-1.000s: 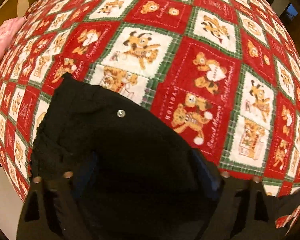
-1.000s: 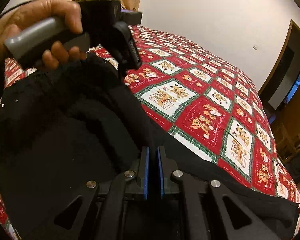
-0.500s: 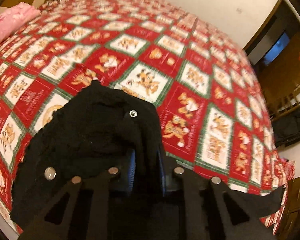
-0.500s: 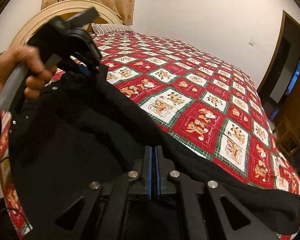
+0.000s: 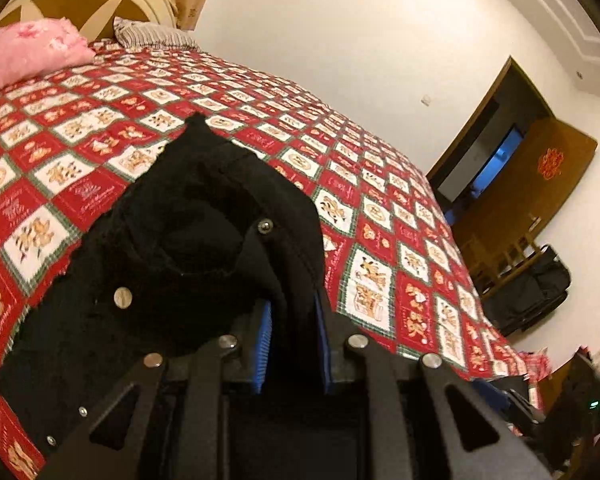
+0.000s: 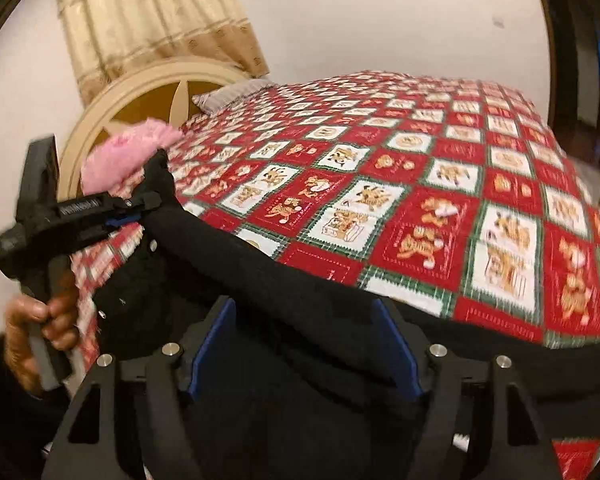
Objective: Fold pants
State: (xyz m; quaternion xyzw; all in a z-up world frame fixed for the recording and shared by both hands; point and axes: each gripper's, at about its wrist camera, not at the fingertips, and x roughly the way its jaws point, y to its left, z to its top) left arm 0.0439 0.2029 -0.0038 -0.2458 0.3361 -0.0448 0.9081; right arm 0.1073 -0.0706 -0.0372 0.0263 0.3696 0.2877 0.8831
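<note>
In the left wrist view, the left gripper (image 5: 292,328) is clamped on a thick fold of the black pants (image 5: 188,240), which rise from the bottom centre toward the upper left over the red teddy-bear bedspread (image 5: 380,240).

In the right wrist view, the right gripper (image 6: 304,344) has just been opening; its blue pads (image 6: 214,344) stand wide, with pants cloth lying loose between them. The waistband runs from the left gripper at middle left to the lower right.
</note>
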